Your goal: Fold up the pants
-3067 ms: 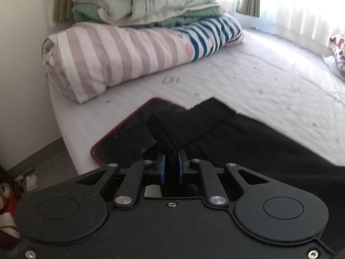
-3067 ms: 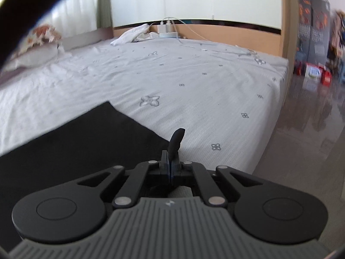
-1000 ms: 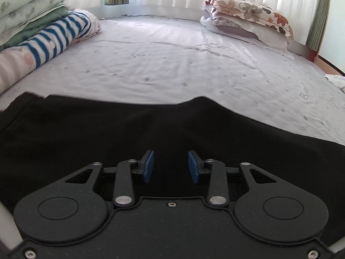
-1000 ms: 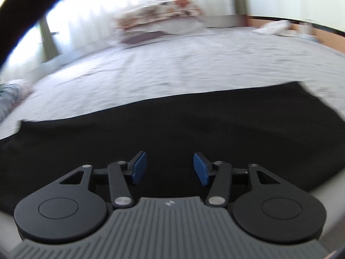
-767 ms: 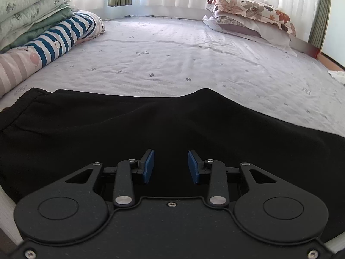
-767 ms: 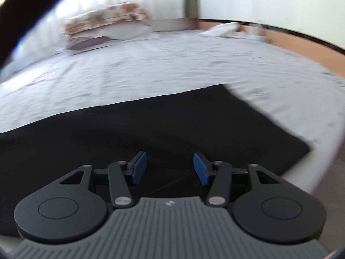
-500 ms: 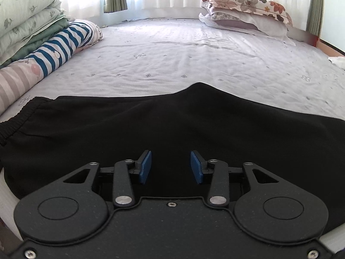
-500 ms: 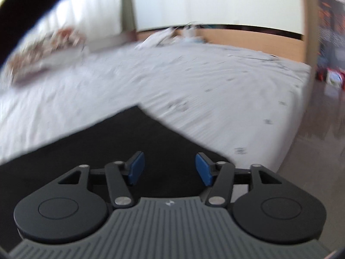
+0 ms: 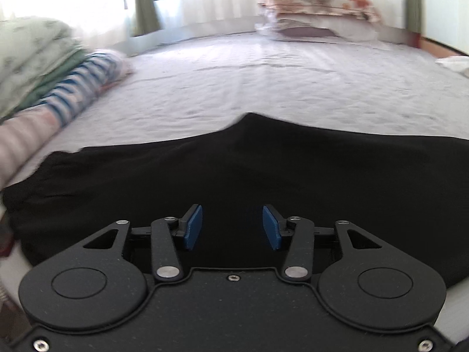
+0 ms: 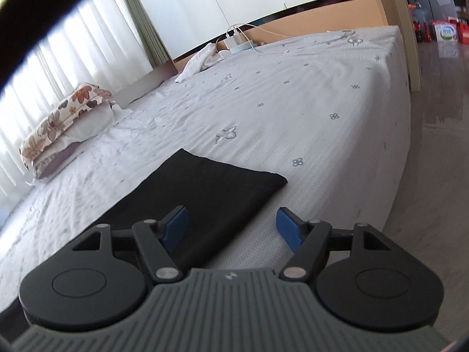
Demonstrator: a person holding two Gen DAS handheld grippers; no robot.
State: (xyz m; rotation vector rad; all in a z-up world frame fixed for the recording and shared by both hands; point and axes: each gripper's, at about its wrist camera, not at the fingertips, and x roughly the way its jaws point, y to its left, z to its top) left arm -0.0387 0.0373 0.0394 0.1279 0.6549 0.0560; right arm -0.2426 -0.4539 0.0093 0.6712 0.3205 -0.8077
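Pants [image 9: 263,170] laid flat on the bed [image 10: 307,111]; we've got left claw [image 9: 232,226] and right claw [image 10: 231,228] wide, holding nothing. Next we'd grab the leg end, lower middle, to fold.

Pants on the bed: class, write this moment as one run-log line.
pants: flat on bed, folded lengthwise | left gripper: open, empty | right gripper: open, empty, by the leg end

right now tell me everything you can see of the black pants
The black pants look like soft matte fabric and lie flat along the near edge of the bed, folded lengthwise with the crotch peak pointing away. The leg end is squared off. Neither open gripper, left or right, holds them.
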